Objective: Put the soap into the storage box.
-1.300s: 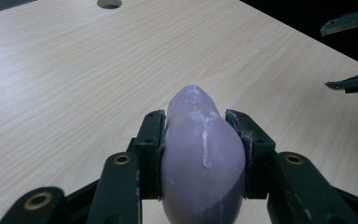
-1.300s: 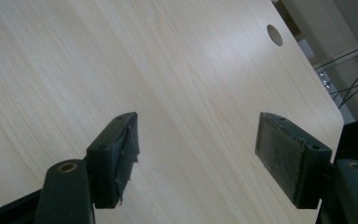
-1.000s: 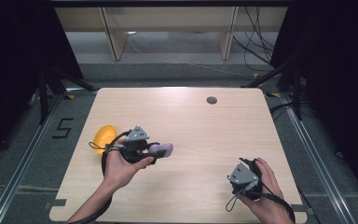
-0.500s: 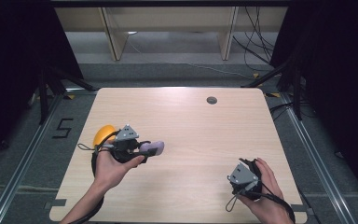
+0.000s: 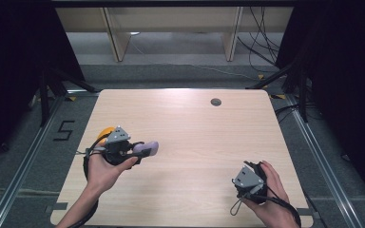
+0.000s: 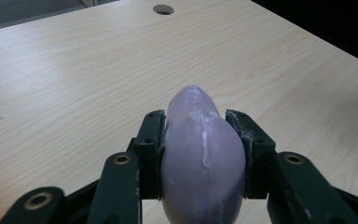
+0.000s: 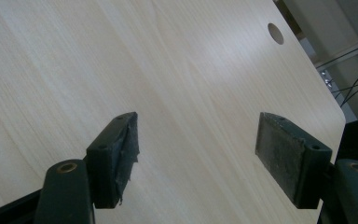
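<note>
Purple egg-shaped piece (image 6: 200,154) clamped in left gripper (image 6: 200,140) — right gripper (image 7: 196,154) wide apart, empty.

The left tongs (image 5: 145,149) carried the purple eggplant (image 5: 148,148) leftward.

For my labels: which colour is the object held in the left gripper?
Pale purple object; the left gripper view shows it best.

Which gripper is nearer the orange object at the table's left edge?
Left. The left gripper, shut on a purple object, sits right beside the orange object; the right gripper rests open far across the table.
</note>
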### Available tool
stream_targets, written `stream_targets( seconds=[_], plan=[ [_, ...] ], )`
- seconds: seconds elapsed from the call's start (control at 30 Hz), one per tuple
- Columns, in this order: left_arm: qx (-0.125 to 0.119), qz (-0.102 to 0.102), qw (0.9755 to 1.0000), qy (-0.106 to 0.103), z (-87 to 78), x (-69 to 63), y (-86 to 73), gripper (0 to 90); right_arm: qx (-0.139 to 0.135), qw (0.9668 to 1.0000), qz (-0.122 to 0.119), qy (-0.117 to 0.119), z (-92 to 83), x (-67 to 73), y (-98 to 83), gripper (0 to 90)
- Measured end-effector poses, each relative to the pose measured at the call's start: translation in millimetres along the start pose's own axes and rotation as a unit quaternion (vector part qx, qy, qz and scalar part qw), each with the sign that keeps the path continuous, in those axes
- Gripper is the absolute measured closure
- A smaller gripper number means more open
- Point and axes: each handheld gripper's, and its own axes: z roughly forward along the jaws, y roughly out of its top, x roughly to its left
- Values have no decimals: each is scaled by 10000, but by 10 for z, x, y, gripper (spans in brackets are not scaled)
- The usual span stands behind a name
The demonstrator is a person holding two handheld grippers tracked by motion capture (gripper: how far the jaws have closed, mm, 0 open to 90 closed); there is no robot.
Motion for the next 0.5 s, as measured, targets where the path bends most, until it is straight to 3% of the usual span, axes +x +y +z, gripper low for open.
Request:
stream_targets(
  seconds=[0.5],
  plan=[
    [-84, -119, 9998, 168, -129, 143, -62, 586, -14, 9999, 90, -48, -11, -5, 0, 305]
  ],
)
